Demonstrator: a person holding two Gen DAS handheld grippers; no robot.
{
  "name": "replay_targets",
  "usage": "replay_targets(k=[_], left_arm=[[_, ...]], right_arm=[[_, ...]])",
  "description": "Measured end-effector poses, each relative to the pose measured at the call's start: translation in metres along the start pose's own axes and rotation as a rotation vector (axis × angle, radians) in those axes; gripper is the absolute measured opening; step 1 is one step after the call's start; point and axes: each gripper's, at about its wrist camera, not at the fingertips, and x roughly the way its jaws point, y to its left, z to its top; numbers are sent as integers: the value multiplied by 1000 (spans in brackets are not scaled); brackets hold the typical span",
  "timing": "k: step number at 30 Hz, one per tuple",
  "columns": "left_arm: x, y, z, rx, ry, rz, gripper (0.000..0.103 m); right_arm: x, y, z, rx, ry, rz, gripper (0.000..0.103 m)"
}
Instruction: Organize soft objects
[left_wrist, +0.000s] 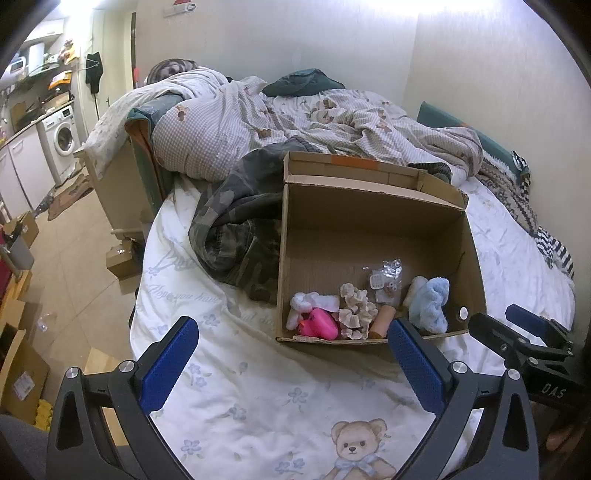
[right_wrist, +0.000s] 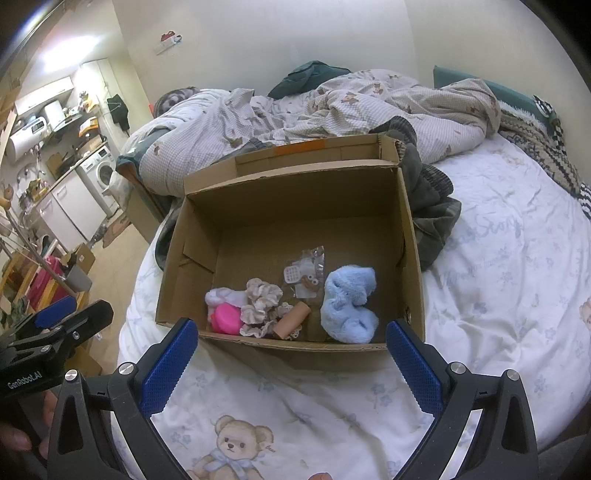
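Brown corrugated cardboard box (right_wrist: 410, 236), flaps open, stands on a bed with a white bear-print quilt (right_wrist: 498, 258). Contents, all gathered along the near wall:
- fluffy pale-blue plush toy (right_wrist: 349, 304), at the right;
- beige frilled fabric scrunchie (right_wrist: 260, 306), centre;
- bright pink rounded soft toy (right_wrist: 227, 318), touching a white fleecy item (right_wrist: 225, 295) at the left;
- tan cylindrical roll (right_wrist: 293, 319), beside the scrunchie;
- small clear plastic packet of trinkets (right_wrist: 306, 275), just behind.

Left hand-held gripper (left_wrist: 293, 363): blue-padded fingers spread wide apart, holding nothing, hovering over the quilt short of the box's near left corner. Right hand-held gripper (right_wrist: 291, 363): likewise spread apart and empty, facing the box's near wall.

Outside the box: a crumpled camouflage-patterned garment (left_wrist: 236, 229) lies against its left wall, with a checked duvet (left_wrist: 229, 122) heaped behind.

Progress, as judged: several soft items are already boxed; much of the box floor is bare. Whether the garment or bedding counts as remaining work cannot be told.
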Motion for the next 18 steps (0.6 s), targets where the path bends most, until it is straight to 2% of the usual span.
replay_targets(k=[18], left_arm=[[6,2,-5,5,23,1,102]], right_arm=[[-4,-6,2,20,-2,13,103]])
